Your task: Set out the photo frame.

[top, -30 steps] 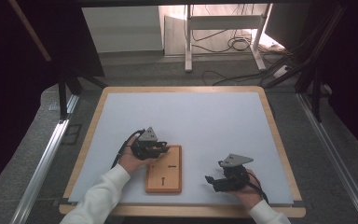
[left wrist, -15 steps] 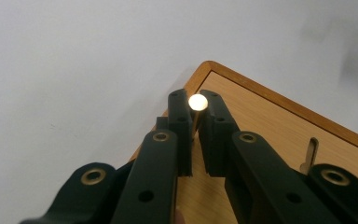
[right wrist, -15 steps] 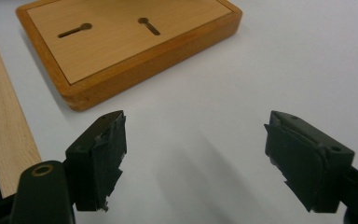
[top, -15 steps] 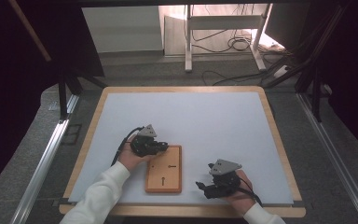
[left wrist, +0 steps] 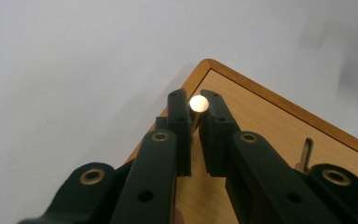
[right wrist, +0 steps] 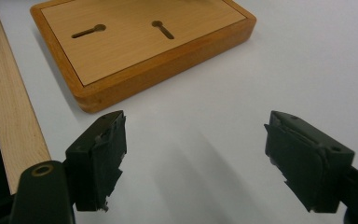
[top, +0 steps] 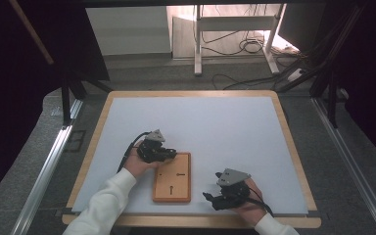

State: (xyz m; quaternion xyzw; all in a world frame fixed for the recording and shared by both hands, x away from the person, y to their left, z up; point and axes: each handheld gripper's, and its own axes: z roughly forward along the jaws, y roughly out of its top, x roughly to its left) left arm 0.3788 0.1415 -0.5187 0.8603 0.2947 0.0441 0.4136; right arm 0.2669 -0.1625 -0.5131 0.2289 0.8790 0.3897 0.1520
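A flat wooden board (top: pixel 172 177) with two keyhole slots (right wrist: pixel 88 31) lies on the white table top near the front. At the board's far left corner, my left gripper (top: pixel 170 154) is shut on a small brass pin (left wrist: pixel 198 103) with a shiny round head. Its jaws have just been closing, with the pin between the pads (left wrist: pixel 214 135). Right of the board, near the front edge, my right gripper (top: pixel 211 199) points at the board. In the right gripper view the right gripper (right wrist: pixel 193 163) stands open over bare white surface, and the board (right wrist: pixel 140 51) lies just beyond.
The white sheet (top: pixel 215 122) stretches far behind and right of the board, framed by a wooden rim (top: pixel 293 147). Metal rails (top: pixel 44 171) run along both sides of the table. Cables and a stand's legs (top: pixel 235 44) lie on the floor beyond.
My right gripper has shifted a little left and toward the front edge, closer to the board. The left hand has stayed at the board's corner.
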